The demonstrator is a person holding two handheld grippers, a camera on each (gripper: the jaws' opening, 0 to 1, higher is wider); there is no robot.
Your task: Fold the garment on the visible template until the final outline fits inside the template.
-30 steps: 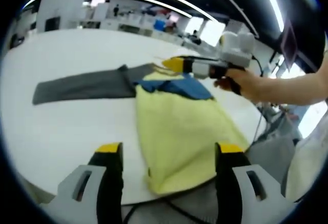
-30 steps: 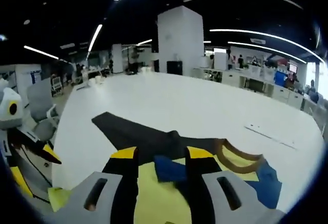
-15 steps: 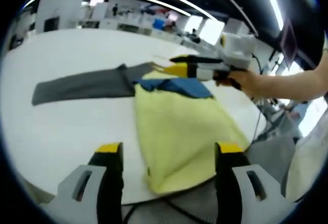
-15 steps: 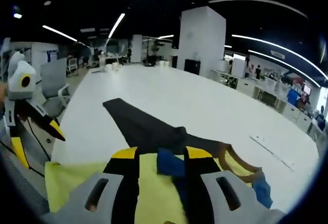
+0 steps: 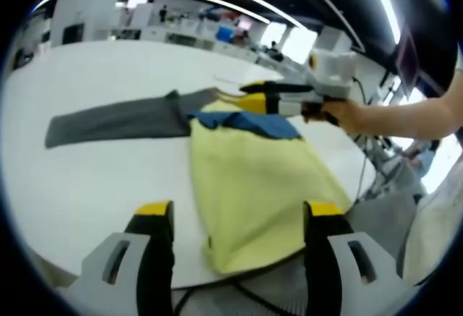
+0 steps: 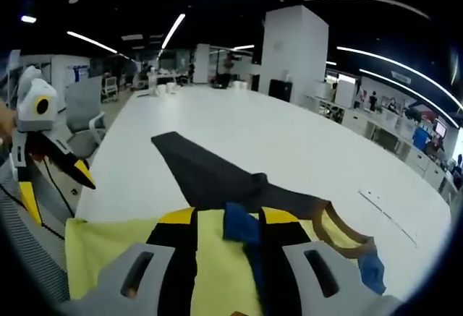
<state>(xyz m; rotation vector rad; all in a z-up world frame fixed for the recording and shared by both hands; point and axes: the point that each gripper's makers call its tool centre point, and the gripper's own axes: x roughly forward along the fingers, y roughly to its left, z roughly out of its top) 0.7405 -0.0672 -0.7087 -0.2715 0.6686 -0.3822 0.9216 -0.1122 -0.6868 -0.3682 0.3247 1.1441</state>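
Garment [image 5: 255, 186] unmoved (right claw [image 6: 226, 218] slightly higher).

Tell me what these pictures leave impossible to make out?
- Yellow garment: near hem drops over the table edge, left gripper view.
- Right claw: its tips cover whether blue fabric is pinched, right gripper view.
- Template: nowhere distinguishable.
- Background desks: blurred, too small.

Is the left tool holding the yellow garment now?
No, the left tool is open and hovers above the yellow garment without gripping it.
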